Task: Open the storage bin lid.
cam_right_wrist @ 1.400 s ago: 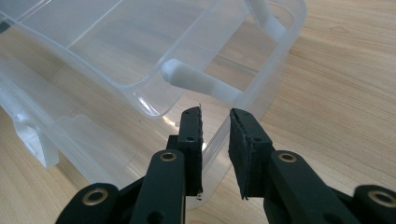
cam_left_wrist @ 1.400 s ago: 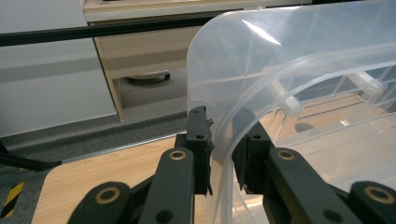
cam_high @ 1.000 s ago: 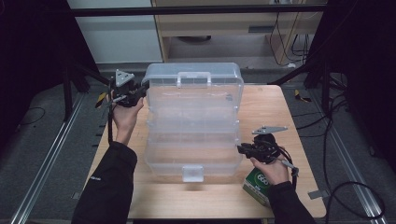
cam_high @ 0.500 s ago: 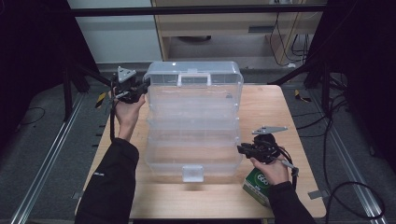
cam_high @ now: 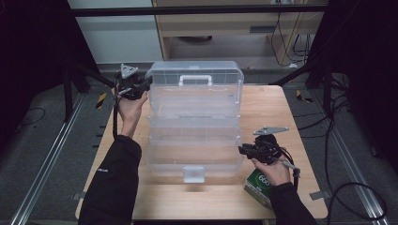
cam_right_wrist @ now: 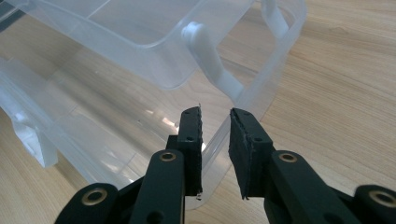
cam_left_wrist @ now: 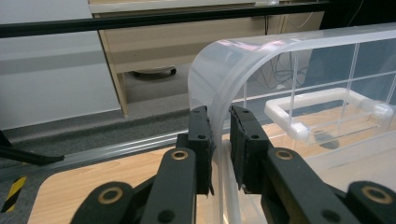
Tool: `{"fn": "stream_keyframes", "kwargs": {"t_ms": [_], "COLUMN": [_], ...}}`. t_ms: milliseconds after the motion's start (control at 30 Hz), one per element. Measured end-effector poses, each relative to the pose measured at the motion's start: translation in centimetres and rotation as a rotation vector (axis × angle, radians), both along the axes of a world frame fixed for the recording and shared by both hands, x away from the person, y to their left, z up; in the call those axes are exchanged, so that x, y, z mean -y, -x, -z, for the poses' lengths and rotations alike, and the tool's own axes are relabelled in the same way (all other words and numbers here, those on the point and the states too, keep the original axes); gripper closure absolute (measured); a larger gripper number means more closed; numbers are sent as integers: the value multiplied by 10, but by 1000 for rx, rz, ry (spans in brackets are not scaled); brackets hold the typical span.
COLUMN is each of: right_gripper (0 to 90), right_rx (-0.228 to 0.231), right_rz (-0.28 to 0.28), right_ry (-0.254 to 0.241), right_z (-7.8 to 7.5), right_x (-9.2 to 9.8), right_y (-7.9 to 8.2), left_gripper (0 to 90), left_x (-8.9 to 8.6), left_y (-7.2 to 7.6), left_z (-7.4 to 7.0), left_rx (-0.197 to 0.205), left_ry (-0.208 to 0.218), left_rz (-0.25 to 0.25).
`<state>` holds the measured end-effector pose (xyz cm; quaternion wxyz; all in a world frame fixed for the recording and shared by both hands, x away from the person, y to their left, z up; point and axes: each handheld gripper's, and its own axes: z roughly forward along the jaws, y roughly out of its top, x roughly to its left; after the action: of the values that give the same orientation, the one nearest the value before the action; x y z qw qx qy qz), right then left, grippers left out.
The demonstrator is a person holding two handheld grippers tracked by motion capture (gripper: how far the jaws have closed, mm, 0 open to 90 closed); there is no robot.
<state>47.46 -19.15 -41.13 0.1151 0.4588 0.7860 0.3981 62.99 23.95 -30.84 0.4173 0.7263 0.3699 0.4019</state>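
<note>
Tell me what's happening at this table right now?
A person works a large clear plastic tiered storage box on a wooden table. The left hand-held gripper is closed on the curved edge of the box's far lid section. The right hand-held gripper straddles the near tier's rim; whether its pads press there is unclear. A green and white carton sits under the right hand.

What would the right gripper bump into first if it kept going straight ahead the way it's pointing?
Probably the clear plastic box. The right gripper points at its near corner, the rim already between its jaws, and the white hinge arm lies just beyond. Depth is hard to judge.
</note>
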Motion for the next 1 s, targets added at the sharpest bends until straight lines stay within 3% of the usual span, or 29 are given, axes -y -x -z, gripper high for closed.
{"fn": "stream_keyframes", "kwargs": {"t_ms": [167, 267, 533, 633, 767, 900, 1000], "right_gripper": [743, 743, 743, 742, 740, 738, 736], "right_rx": [2, 1, 2, 0, -1, 6, 8], "right_rz": [-2, -4, -5, -5, -6, -5, -2], "right_ry": [1, -2, -2, -3, -4, 0, 3], "right_z": [0, 0, 0, 0, 0, 1, 1], "right_x": [0, 0, 1, 1, 1, 1, 1], "right_y": [0, 0, 0, 0, -1, -1, -2], "left_gripper": [783, 783, 781, 781, 774, 773, 769], "left_x": [-1, 1, 3, 4, 5, 5, 6], "left_y": [-9, -11, -26, -33, -44, -53, -61], "left_z": [1, 4, 8, 11, 16, 24, 29], "left_rx": [-6, -12, -34, -51, -55, -85, -111], "left_ry": [-19, 7, 0, 15, -6, 26, 12], "left_rz": [16, -5, -9, -28, -22, -45, -55]}}
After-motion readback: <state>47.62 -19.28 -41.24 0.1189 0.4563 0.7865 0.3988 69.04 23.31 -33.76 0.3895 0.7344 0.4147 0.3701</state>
